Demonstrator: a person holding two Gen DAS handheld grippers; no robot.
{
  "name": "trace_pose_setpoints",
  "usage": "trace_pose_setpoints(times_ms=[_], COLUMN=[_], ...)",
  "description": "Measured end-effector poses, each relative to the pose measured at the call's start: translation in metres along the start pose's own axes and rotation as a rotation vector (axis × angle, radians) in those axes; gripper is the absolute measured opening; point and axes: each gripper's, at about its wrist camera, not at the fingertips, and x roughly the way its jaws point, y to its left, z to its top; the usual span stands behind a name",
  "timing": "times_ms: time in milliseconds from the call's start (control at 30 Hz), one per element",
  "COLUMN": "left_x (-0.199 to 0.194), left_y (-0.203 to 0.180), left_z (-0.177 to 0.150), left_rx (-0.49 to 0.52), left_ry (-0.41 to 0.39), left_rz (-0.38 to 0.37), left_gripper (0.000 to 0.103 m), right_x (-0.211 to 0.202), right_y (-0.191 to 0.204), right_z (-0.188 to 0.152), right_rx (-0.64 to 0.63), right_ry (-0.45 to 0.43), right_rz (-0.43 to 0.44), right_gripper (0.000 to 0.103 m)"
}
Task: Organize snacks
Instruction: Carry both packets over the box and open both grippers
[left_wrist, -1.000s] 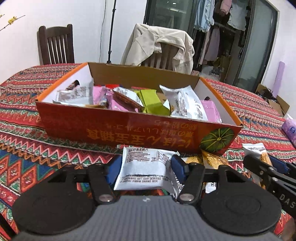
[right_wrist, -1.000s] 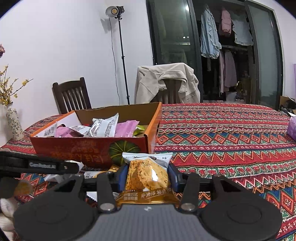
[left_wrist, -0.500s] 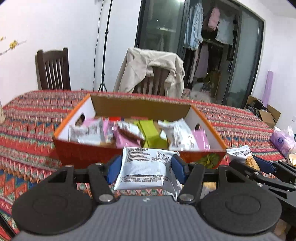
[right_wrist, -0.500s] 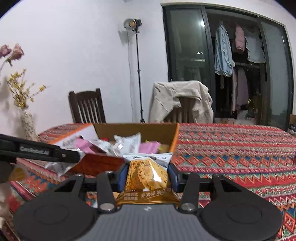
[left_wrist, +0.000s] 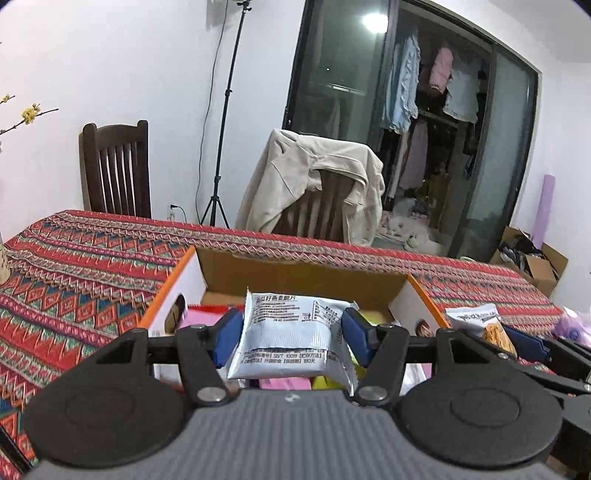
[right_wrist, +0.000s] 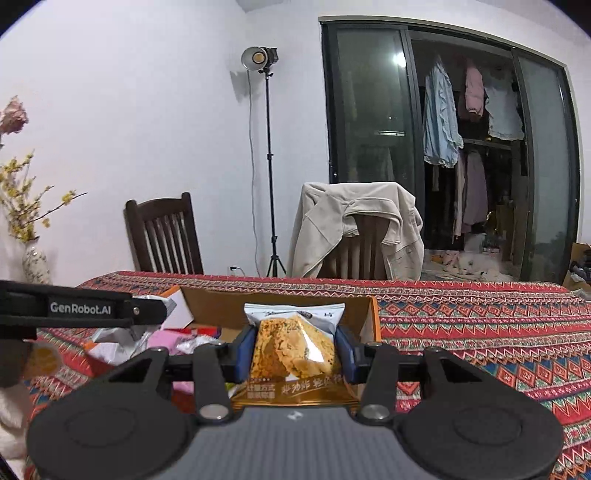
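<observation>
Both grippers are pinching a snack each, left gripper (left_wrist: 291, 334) squeezing the grey-white oat packet (left_wrist: 288, 332) and right gripper (right_wrist: 294, 350) clamped on the golden crisp packet (right_wrist: 295, 347), both held above the cardboard box (left_wrist: 295, 275), probably so they drop in.

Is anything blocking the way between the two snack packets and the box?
Nothing visible is. The silver packet in the left gripper and the golden packet in the right gripper hang at the cardboard box, whose top is open, with snacks already inside.
</observation>
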Motion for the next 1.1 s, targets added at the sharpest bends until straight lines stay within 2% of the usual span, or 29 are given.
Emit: trace_pose_setpoints(times_ms=[233,500,667,700,767,833,867,900,933,967,1000,1100], left_x=[0.031,0.054,0.065,0.066,0.066,0.064,0.062,0.061,0.06,0.059,0.059,0.059], left_y=[0.009,0.034,0.042,0.042,0.044,0.046,0.046,0.047,0.048,0.05,0.051,0.054], left_z=[0.016,0.007,0.002,0.002,0.0,-0.001,-0.002,-0.002,-0.002,-0.003,-0.003,-0.003], left_rx=[-0.001,-0.026,-0.025,-0.024,-0.024,-0.032,-0.038,-0.048,-0.06,-0.07,-0.076,-0.093], left_ry=[-0.045,-0.087,-0.061,-0.059,-0.069,-0.085,-0.09,-0.095,-0.101,-0.11,-0.114,-0.114], left_rz=[0.057,0.118,0.087,0.084,0.087,0.099,0.102,0.105,0.109,0.118,0.127,0.135], left_gripper=[0.061,0.061,0.061,0.062,0.07,0.083,0.086,0.095,0.103,0.103,0.103,0.103], right_x=[0.042,0.081,0.088,0.09,0.094,0.096,0.095,0.095,0.094,0.093,0.092,0.09], right_y=[0.009,0.016,0.007,0.007,0.006,0.006,0.006,0.005,0.004,0.004,0.004,0.004], right_z=[0.018,0.014,-0.001,-0.003,-0.005,-0.008,-0.009,-0.009,-0.009,-0.009,-0.009,-0.01], right_rx=[0.028,0.026,0.029,0.031,0.026,0.017,0.014,0.016,0.021,0.023,0.025,0.029], right_ry=[0.004,0.012,0.024,0.03,0.044,0.05,0.053,0.053,0.051,0.051,0.05,0.047], right_rz=[-0.037,-0.067,-0.044,-0.04,-0.037,-0.038,-0.029,-0.023,-0.016,-0.012,-0.01,-0.015], right_gripper=[0.045,0.045,0.045,0.045,0.047,0.048,0.057,0.07,0.079,0.096,0.103,0.103])
